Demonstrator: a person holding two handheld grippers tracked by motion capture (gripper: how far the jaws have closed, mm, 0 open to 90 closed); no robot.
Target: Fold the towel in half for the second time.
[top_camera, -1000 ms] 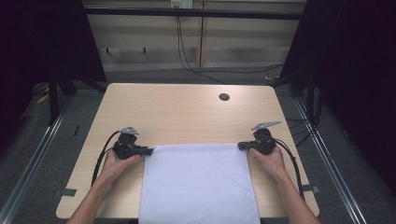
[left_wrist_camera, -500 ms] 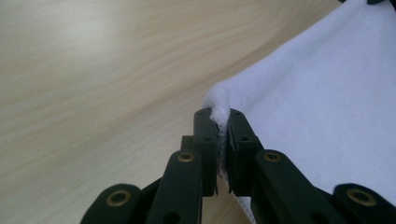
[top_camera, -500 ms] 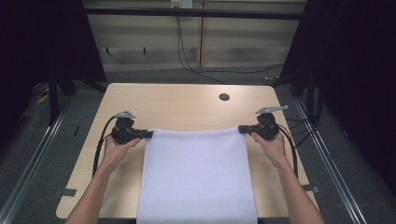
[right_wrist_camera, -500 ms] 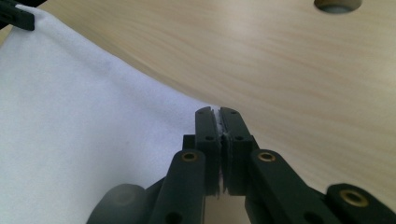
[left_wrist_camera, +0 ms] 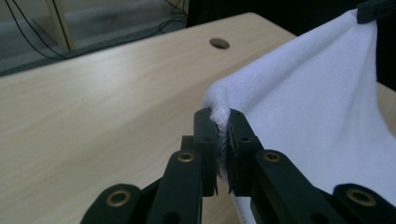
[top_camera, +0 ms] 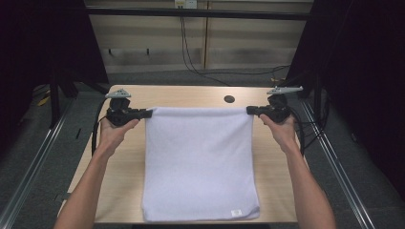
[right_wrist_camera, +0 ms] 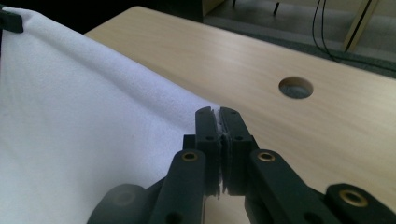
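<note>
Two corners of the white towel [top_camera: 198,162] are held, one in each gripper, and the top hem is stretched taut between them as a straight line running from one gripper across to the other. From that hem the cloth falls away toward the person, its lower part lying on the table [top_camera: 191,95] and its near edge, with a small label, reaching the near edge of the table.

The left gripper [top_camera: 145,113] is clamped on the towel's left corner, jaws pinched narrow with a tuft of cloth bulging out between the pads [left_wrist_camera: 205,126]. The right gripper [top_camera: 251,110] is closed just as tightly on the right corner, only a thin line of fabric being visible between its pads [right_wrist_camera: 232,126]. Each gripper points inward at the other, so the towel lies straight ahead of both, and neither hand is nearer to it.

A fold would probably be made across this hem line, both corners being carried level together. A round hole in the table [top_camera: 229,99] is seen just beyond the hem, nearer the right gripper.
</note>
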